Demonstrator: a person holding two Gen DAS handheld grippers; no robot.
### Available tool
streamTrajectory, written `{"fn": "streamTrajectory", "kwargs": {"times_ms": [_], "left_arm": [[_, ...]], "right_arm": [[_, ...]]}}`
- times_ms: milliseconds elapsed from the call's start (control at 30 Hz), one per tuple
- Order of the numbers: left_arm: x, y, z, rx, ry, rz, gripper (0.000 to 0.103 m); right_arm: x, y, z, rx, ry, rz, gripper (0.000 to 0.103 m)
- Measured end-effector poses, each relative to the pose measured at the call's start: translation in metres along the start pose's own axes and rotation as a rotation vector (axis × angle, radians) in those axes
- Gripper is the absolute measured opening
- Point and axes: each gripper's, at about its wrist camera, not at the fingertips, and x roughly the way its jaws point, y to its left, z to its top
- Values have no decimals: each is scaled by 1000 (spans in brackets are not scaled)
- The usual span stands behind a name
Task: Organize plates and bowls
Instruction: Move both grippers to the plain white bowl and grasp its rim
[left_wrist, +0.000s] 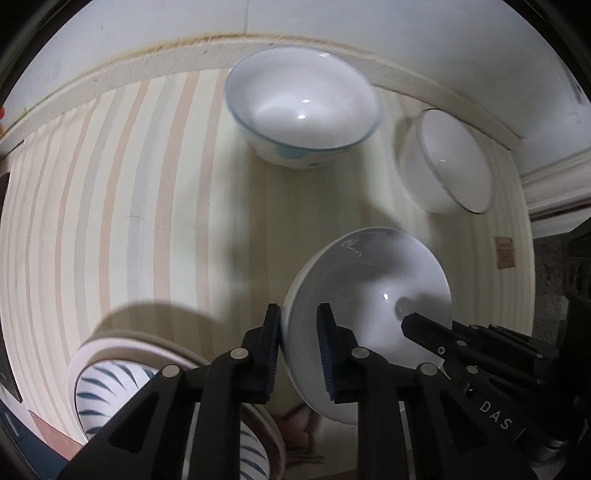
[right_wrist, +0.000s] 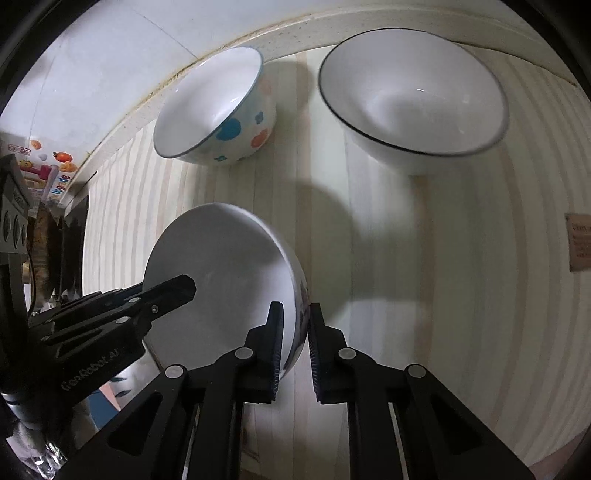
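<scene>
Both grippers pinch opposite rims of one plain white ceramic bowl (left_wrist: 369, 295) on the striped table (left_wrist: 129, 221): left gripper (left_wrist: 299, 354), right gripper (right_wrist: 295, 354). Next, probably lift it level toward the black-rimmed bowl (right_wrist: 413, 99).

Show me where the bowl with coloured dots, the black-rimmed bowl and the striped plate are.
bowl with coloured dots (right_wrist: 236, 136): right wrist view, outer wall.
black-rimmed bowl (right_wrist: 417, 99): right wrist view, inside.
striped plate (left_wrist: 107, 391): left wrist view, patterned face.

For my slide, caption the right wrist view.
Both grippers' fingers clamp one white bowl's rim from opposite sides.
</scene>
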Motion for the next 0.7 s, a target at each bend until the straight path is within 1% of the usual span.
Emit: {"fn": "streamTrajectory", "kwargs": {"times_ms": [200,333,500,567,700], "left_arm": [[-24,-23,-24,69,-40,15,18],[-32,-34,-40,101,-47,5,18],[-28,-52,-58,140,-42,3,18],[-22,-58,-65,152,-38,7,18],[-8,-63,-73,157,-5,4,18]], "right_arm": [[-34,-4,-27,2,-37,6,15],[-51,-9,-49,14,-57,1,15],[-68,-25,-73,31,-56,5,15],[-70,-31,-82,35,-50,4,15],[-66,-38,-98,43,-33,-7,15]]}}
